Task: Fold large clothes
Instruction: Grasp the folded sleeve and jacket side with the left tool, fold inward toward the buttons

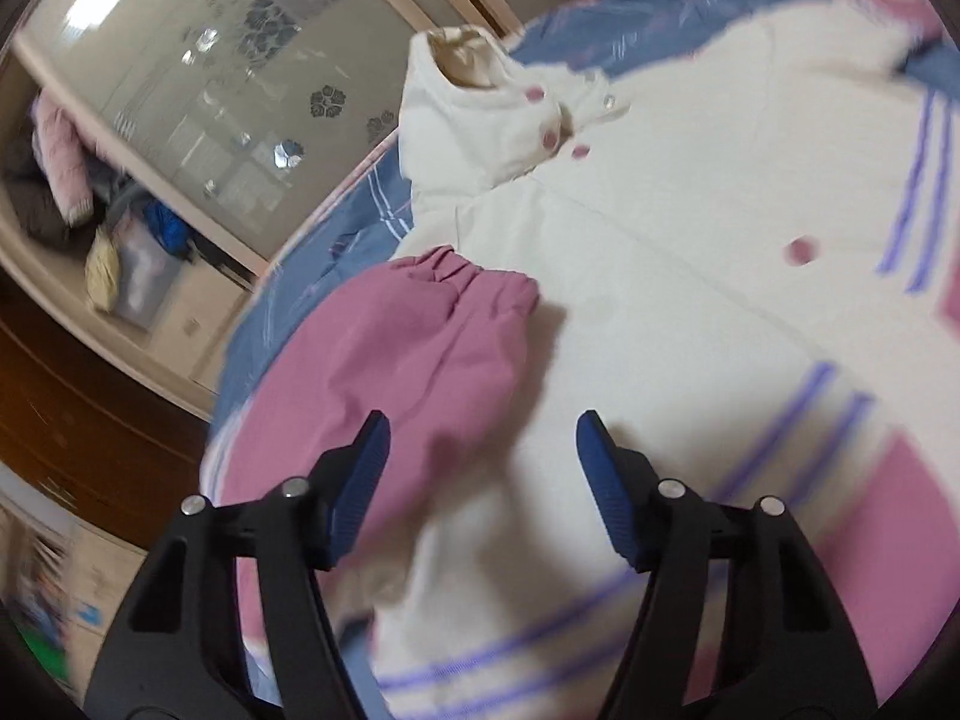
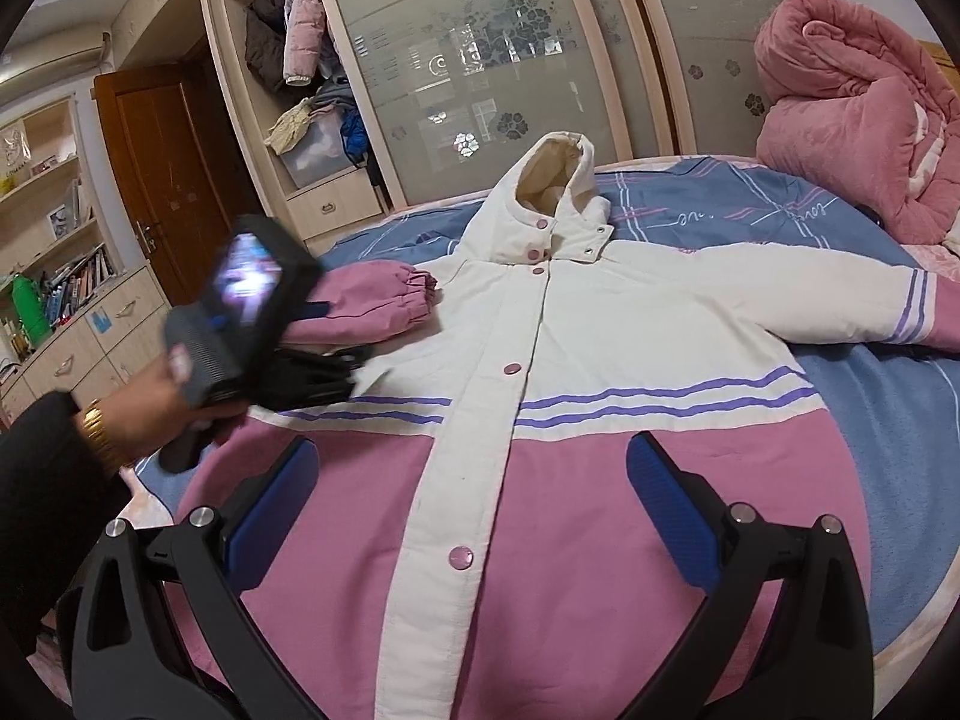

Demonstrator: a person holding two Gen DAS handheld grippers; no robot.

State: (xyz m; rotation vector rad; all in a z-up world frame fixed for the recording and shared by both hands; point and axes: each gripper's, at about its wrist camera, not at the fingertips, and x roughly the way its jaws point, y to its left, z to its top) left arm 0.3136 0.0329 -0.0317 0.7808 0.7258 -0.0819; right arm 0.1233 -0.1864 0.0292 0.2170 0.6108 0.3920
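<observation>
Left claw (image 1: 483, 468) hovers open, empty, over the pink sleeve (image 1: 396, 336) folded onto the jacket (image 2: 540, 372); right claw (image 2: 471, 504) gapes open above its hem, jacket spread on the bed (image 2: 870, 396).

Blue bedspread (image 2: 870, 408) carries the spread hooded coat (image 2: 600, 324) and pink quilt (image 2: 852, 120).

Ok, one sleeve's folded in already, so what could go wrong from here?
1. The folded pink sleeve lies puffy on the coat; it may spring back out once let go.
2. The left gripper is open just above sleeve and coat body; closing here could pinch both layers and drag the coat askew.
3. The other sleeve reaches toward the pink quilt; swinging it in might snag there. The right gripper is open above the hem.
</observation>
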